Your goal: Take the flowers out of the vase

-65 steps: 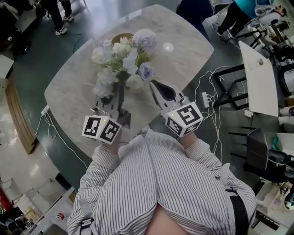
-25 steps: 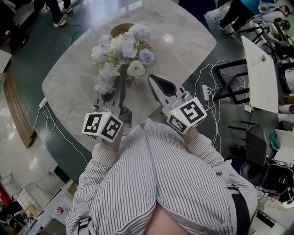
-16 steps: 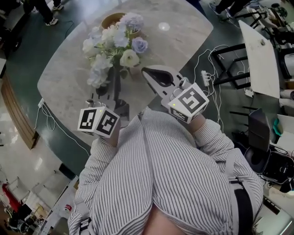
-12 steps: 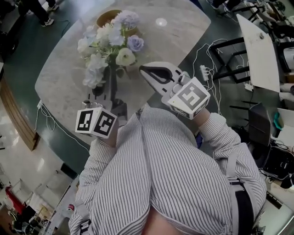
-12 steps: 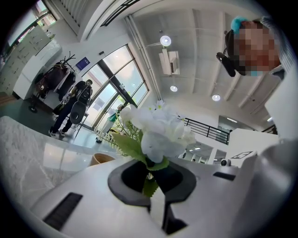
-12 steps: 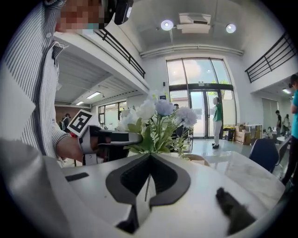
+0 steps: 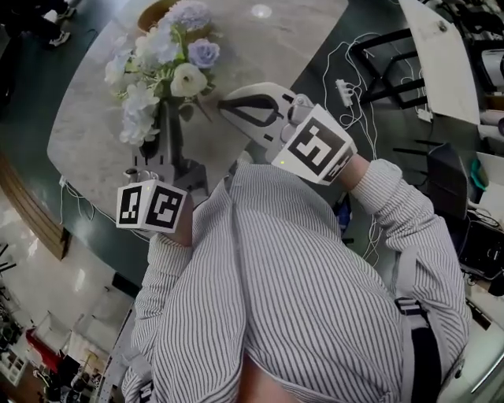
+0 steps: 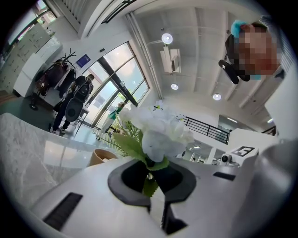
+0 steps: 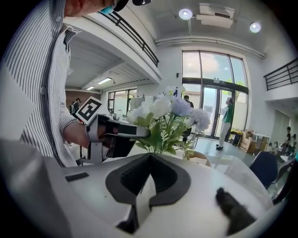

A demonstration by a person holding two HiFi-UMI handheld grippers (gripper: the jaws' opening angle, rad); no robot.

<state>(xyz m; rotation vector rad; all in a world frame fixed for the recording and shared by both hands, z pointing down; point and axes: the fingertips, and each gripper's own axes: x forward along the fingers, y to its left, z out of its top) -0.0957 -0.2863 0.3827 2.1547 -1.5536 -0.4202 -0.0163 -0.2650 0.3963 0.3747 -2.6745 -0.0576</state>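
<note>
On the marble table [image 7: 260, 47] the flowers [image 7: 157, 59] stand upright, with a tan bowl [image 7: 157, 9] just behind them and cables [image 7: 346, 71] off the right edge. The left gripper [image 7: 167, 134], held level, is pinched nearly closed on their stems. The right gripper [image 7: 224, 106], jaws together and empty, tilts slightly down beside the blooms and points at them.

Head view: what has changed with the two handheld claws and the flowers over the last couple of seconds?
The right gripper rolled and swung round to point sideways at the flowers, gripping nothing. The left gripper stayed shut at their base, and the flowers still stand upright on the table.
</note>
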